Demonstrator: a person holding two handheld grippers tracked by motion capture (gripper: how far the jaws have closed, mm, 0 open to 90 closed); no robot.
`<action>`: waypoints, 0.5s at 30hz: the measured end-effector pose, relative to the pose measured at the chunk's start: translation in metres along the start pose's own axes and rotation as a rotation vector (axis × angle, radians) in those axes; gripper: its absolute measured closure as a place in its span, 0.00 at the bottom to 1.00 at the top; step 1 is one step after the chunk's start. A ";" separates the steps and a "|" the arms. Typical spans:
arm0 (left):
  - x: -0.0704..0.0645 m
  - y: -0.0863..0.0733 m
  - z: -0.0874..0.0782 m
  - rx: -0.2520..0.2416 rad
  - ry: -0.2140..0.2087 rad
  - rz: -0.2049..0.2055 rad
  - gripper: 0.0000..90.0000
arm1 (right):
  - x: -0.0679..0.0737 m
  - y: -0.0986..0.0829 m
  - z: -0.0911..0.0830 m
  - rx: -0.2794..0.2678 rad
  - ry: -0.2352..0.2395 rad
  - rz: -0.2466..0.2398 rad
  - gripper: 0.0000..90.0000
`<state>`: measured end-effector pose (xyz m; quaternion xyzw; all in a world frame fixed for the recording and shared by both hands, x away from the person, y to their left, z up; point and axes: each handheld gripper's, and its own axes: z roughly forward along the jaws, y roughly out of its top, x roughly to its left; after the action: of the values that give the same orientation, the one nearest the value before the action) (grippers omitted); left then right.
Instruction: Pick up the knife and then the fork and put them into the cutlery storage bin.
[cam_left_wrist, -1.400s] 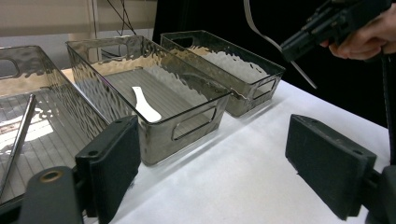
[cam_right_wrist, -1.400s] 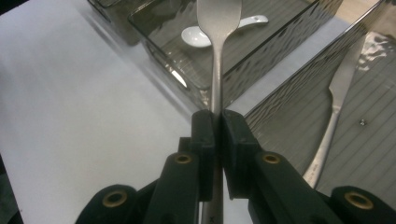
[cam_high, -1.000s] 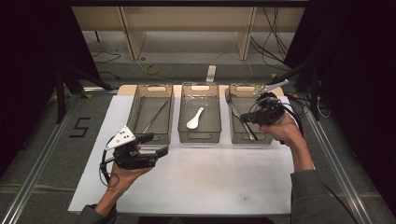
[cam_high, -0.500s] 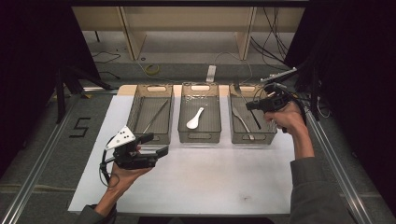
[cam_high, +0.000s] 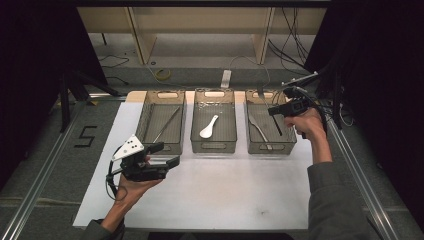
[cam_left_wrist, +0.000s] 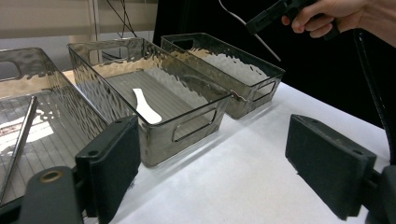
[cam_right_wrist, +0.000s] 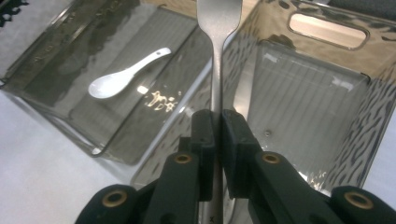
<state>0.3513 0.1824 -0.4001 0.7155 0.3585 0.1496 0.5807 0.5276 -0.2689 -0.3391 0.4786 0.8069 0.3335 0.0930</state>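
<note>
The right gripper (cam_high: 274, 111) is raised above the right bin (cam_high: 287, 145), and its jaws are pressed tight on the handle of a metal fork (cam_right_wrist: 215, 56), which is lifted clear of the bin. A knife (cam_high: 259, 132) lies inside that bin. The white spoon (cam_high: 208, 127) lies in the middle bin (cam_high: 213, 146). The left gripper (cam_high: 170, 161) hovers over the table (cam_high: 225, 195), jaws wide apart, holding nothing.

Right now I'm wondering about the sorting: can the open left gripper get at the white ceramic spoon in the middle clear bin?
Probably yes: the left gripper is open and empty, the white ceramic spoon lies alone, and the middle clear bin is open-topped.
</note>
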 end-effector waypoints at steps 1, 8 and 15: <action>0.000 0.000 0.000 0.000 0.000 0.001 0.20 | -0.001 -0.001 0.002 0.003 -0.005 0.002 0.94; 0.000 0.000 0.000 0.003 -0.002 0.004 0.20 | -0.009 -0.006 0.018 0.028 -0.031 0.037 0.94; 0.000 0.000 0.000 0.003 -0.002 0.004 0.20 | -0.016 -0.014 0.033 0.044 -0.048 0.065 0.94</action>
<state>0.3509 0.1825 -0.4001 0.7172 0.3569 0.1494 0.5796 0.5418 -0.2720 -0.3752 0.5145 0.7954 0.3071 0.0909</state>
